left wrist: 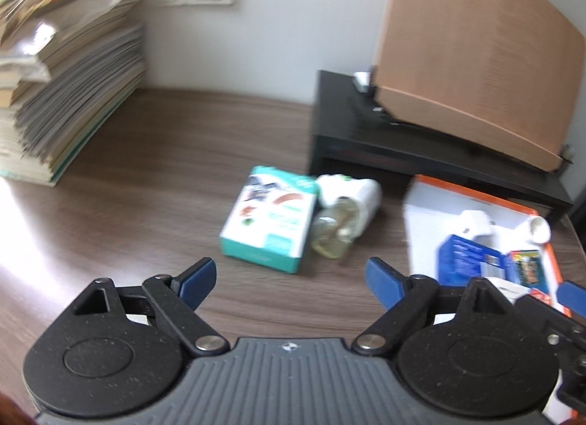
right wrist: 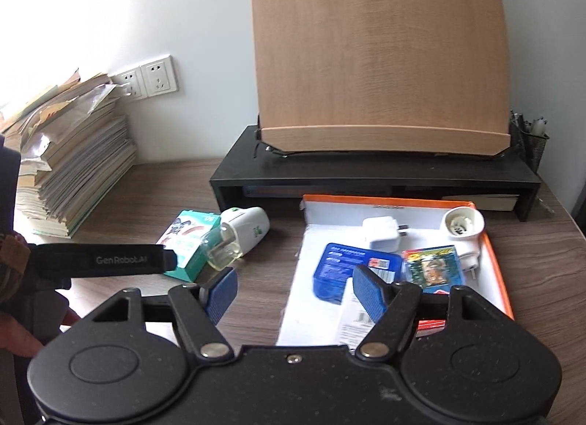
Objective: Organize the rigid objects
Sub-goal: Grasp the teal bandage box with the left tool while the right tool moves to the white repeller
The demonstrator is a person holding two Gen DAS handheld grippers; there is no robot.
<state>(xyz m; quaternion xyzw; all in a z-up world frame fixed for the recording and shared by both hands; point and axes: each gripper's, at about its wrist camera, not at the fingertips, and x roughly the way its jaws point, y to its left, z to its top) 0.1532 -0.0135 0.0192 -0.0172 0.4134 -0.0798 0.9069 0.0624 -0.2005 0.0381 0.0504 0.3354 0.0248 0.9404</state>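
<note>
A teal-and-white box [left wrist: 270,218] [right wrist: 188,240] lies on the wooden desk. Touching its right side lies a white plug-in vaporizer with a clear liquid bottle [left wrist: 340,221] [right wrist: 238,236]. An orange-rimmed white tray [left wrist: 432,212] [right wrist: 326,212] holds a white charger [right wrist: 381,232], a blue case [right wrist: 337,271], a picture card [right wrist: 434,269] and a white plug-in device [right wrist: 463,229]. My left gripper [left wrist: 289,280] is open and empty, just short of the teal box. My right gripper [right wrist: 293,291] is open and empty over the tray's near left corner.
A tall stack of papers [left wrist: 62,69] [right wrist: 69,161] stands at the far left by wall sockets [right wrist: 150,78]. A black monitor riser [right wrist: 366,176] carries a tilted wooden board [right wrist: 381,66]. A mesh pen holder [right wrist: 531,143] stands at its right end.
</note>
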